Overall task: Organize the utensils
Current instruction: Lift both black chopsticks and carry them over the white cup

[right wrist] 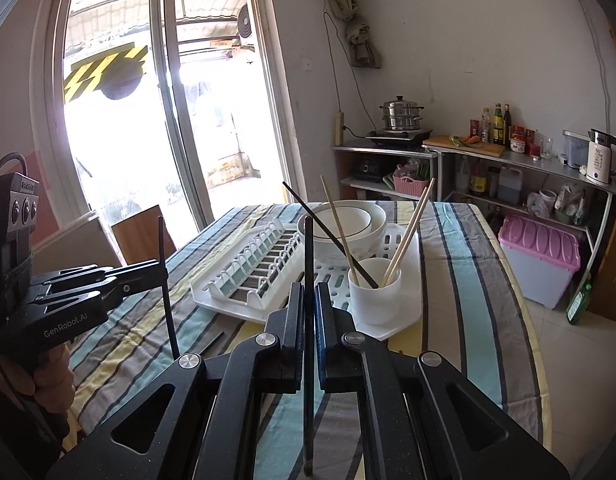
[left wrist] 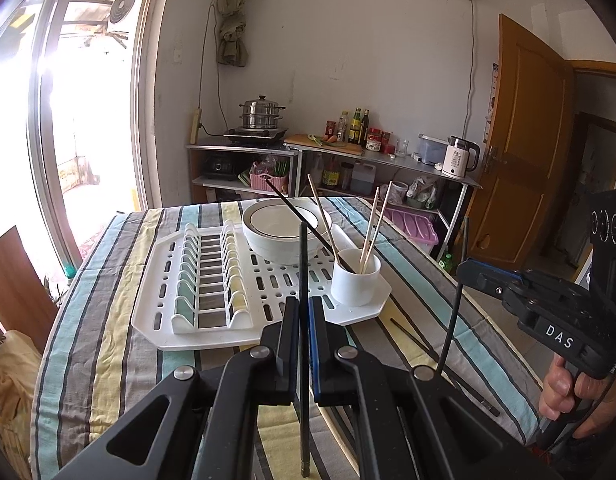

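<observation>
Both grippers hold upright black chopsticks above the striped counter: left gripper fingers clamp one, right gripper fingers another. Ahead: white drying rack, cup, kitchen shelves.

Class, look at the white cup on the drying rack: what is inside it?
The white cup holds three pale wooden chopsticks and one black chopstick, all leaning out over the rim. Their lower ends and the cup's bottom are hidden by its wall.

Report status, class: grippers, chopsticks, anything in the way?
Left gripper shut on black chopstick. Right gripper shut on another. Cup holds four. One on cloth. Path clear.
</observation>
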